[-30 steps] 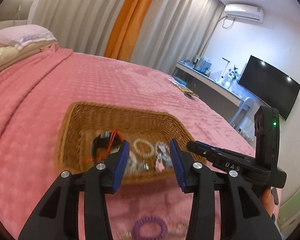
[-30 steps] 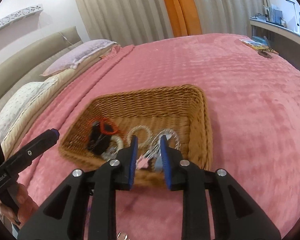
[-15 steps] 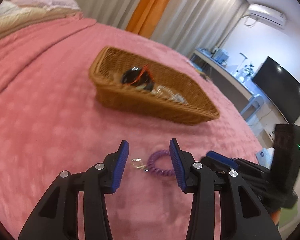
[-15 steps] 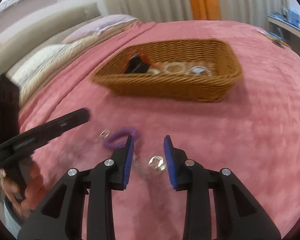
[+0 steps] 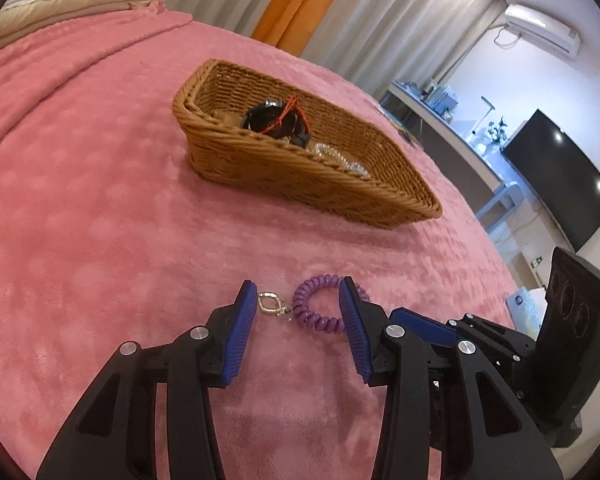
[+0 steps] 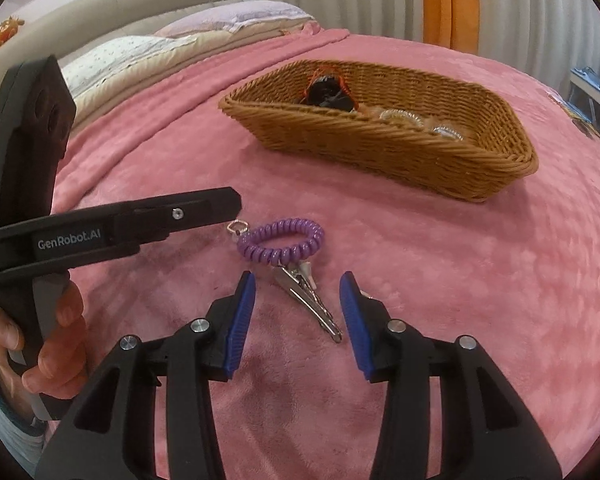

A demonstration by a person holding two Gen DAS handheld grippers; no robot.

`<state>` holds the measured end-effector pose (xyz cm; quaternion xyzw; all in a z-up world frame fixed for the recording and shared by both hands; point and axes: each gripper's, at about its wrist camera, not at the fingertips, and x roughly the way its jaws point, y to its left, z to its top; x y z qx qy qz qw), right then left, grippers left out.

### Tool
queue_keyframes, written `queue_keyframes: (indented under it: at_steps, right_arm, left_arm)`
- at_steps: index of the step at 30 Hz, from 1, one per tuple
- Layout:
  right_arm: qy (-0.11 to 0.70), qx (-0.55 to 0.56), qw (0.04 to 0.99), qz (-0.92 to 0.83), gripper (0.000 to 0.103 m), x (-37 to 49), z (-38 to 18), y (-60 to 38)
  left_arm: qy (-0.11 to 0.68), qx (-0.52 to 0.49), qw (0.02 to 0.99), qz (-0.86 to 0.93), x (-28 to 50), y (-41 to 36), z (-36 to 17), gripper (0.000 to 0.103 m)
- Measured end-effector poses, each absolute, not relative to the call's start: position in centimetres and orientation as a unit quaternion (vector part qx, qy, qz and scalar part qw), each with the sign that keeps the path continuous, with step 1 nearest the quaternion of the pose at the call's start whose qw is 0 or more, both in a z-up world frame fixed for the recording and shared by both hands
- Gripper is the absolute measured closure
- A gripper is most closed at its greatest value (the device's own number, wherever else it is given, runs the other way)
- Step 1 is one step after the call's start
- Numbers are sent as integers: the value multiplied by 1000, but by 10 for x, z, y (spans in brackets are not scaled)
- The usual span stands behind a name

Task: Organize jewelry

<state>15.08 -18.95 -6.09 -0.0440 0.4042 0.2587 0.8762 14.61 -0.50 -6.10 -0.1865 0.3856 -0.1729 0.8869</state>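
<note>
We hold both tongs low over the pink fleece blanket [image 5: 100, 208]. The left gripper [image 5: 298, 308] stands apart around the purple coiled plastic bracelet [image 5: 320, 304] and its small metal ring [image 5: 269, 304], not pressing. The right gripper [image 6: 297, 304] is opening around the silver metal clip [image 6: 312, 300], so each can take one piece to the brown woven wicker basket [image 6: 384, 148] beyond.

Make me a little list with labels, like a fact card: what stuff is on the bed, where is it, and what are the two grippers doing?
Surface: pink blanket
Basket: wicker basket farther back on the blanket
In basket: black item with red cord, clear coil bands
Loose items: purple coil bracelet, silver hair clip, small gold ring piece
Left gripper: open around the gold piece and purple coil, no pad pressing
Right gripper: jaws opening, hair clip lying between them, not gripped
</note>
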Motion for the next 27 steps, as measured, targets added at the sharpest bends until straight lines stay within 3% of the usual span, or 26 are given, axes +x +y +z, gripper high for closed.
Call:
queue_keyframes:
  at_steps: [12,18,24,27]
  right_arm:
    - [432,-46,866,250,72,159,-72,-186]
    - [432,-59,863,257,96,153,-72,-180]
    - [437,-56,859,260,96,141,-71,-182]
    - [437,-44,859,262,96,129,-71,-190]
  left_arm:
    - [389,-228,877,-167,152,10,-67,63]
    - [405,-249,862,-174,164,14,-74,68]
    - [410,-197,873,-176,180,7,-64,68]
    - [429,-187,859,-206,186,0,-69,76]
